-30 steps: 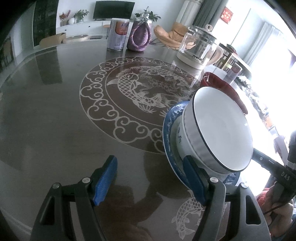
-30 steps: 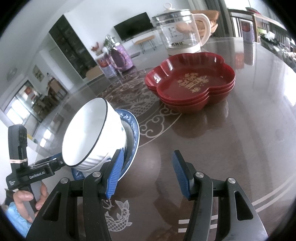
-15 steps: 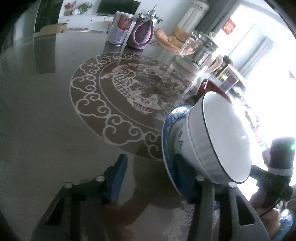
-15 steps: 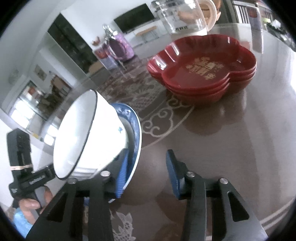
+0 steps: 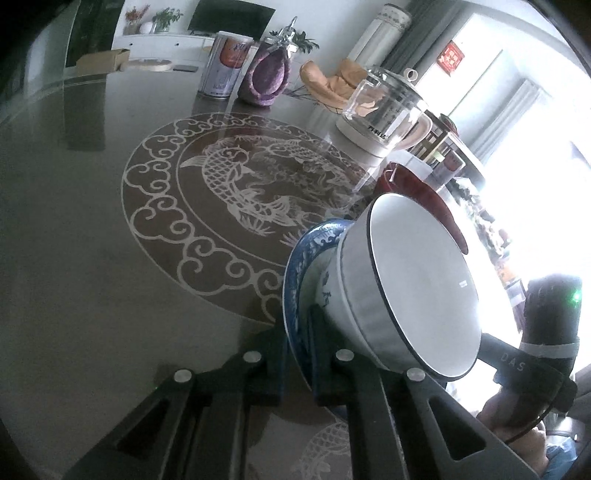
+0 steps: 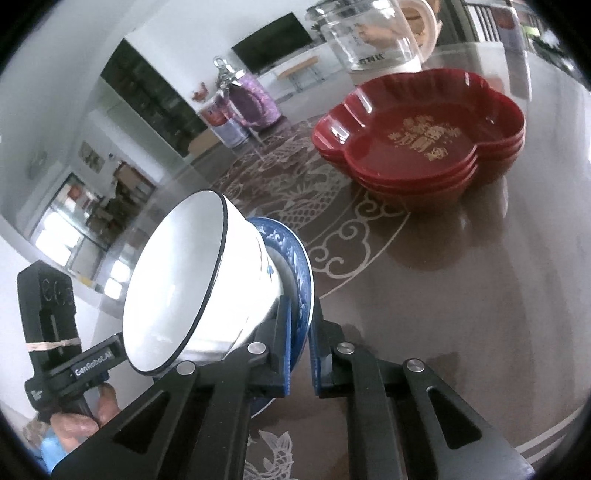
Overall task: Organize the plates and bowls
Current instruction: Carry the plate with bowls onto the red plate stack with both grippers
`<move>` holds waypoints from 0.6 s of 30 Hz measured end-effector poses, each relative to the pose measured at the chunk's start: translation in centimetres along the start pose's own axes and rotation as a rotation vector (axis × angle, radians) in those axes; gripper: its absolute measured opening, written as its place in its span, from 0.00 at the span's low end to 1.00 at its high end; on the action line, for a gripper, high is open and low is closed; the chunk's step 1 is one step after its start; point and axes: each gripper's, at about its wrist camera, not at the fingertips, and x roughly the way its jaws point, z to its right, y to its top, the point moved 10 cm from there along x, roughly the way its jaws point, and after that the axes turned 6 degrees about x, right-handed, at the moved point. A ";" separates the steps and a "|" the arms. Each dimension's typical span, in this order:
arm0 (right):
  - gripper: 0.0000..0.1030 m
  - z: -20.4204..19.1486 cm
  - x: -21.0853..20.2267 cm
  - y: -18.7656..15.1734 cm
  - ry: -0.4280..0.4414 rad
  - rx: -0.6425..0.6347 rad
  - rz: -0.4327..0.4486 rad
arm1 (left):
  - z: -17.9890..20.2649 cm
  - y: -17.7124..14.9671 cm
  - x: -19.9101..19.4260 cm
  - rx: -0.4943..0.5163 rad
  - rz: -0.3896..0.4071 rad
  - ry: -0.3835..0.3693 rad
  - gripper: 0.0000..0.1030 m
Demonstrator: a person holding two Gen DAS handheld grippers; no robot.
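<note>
While both our claws pinch its rim, the plate point(image 5: 295, 266) stands nearly on edge above the table point(image 5: 74, 258), its face turned sideways. In the left view that face looks right, toward the bright window; in the right view the plate point(image 6: 301, 266) faces left. The bowl point(image 5: 417, 280) sits against the plate's face, tipped on its side, its axis near level and its mouth pointing the same way as the plate's face. In the right view the bowl point(image 6: 184, 280) opens left, toward the hand on the other handle.

Our left claw point(image 5: 297, 343) is narrowed onto the plate's lower rim, one finger behind the plate and one in front, under the bowl's wall. Our right claw point(image 6: 299, 343) grips the same rim likewise, its blue pads point(image 6: 286, 350) pressed to either side of the edge. The bowl lies just left of that claw.

Well beyond, a stack of red dishes point(image 6: 424, 144) rests on the table point(image 6: 480, 295) before a glass kettle point(image 6: 373, 33).
</note>
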 end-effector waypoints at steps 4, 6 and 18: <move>0.11 -0.8 -0.8 0.7 0.010 -0.003 0.019 | -0.1 0.7 -0.2 -0.012 0.002 0.005 0.07; 0.11 -1.2 -1.1 1.2 0.013 -0.003 0.025 | 0.2 1.5 -0.6 -0.009 0.006 0.007 0.07; 0.11 -1.0 -4.9 8.7 0.021 0.032 0.090 | 5.6 10.2 0.3 0.055 0.020 -0.027 0.06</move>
